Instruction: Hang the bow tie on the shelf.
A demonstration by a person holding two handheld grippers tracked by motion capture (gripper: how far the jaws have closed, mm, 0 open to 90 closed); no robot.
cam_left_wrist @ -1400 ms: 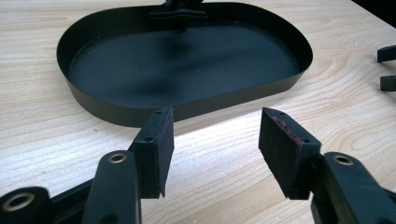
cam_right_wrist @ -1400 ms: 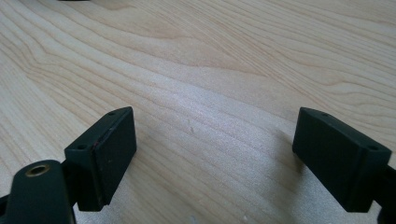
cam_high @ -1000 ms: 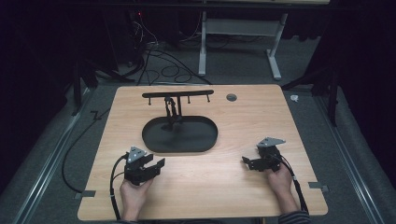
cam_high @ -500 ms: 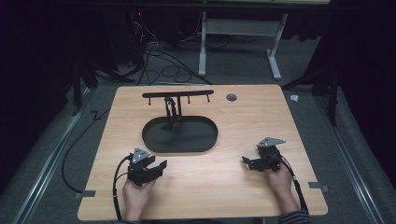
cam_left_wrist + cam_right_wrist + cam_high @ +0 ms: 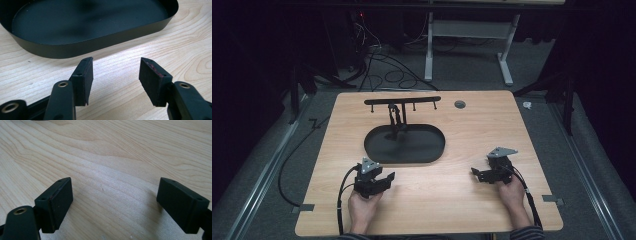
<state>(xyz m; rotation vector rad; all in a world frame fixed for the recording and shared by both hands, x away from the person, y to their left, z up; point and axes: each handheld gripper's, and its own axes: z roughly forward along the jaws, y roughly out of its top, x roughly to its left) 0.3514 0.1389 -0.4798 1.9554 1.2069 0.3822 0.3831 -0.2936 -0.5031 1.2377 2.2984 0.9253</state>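
- Left gripper (image 5: 388, 179) is edging slightly toward 1 o'clock versus a second ago, nearing the black tray (image 5: 373, 150); jaws released, nothing between them.
- Tray is sitting mid-tabletop (image 5: 472, 195), its wall (image 5: 100, 45) just ahead of the left jaws, not touching.
- Right gripper (image 5: 476, 173) is holding at 4 o'clock, unchanged, jaws spread wide over bare wood (image 5: 112, 170).
- Rack (image 5: 402, 101) is standing at the tray's 12 o'clock end.
- Reads as approach starting; no contact yet.

Black oval tray (image 5: 412, 150) flat, apparently empty, mid-table
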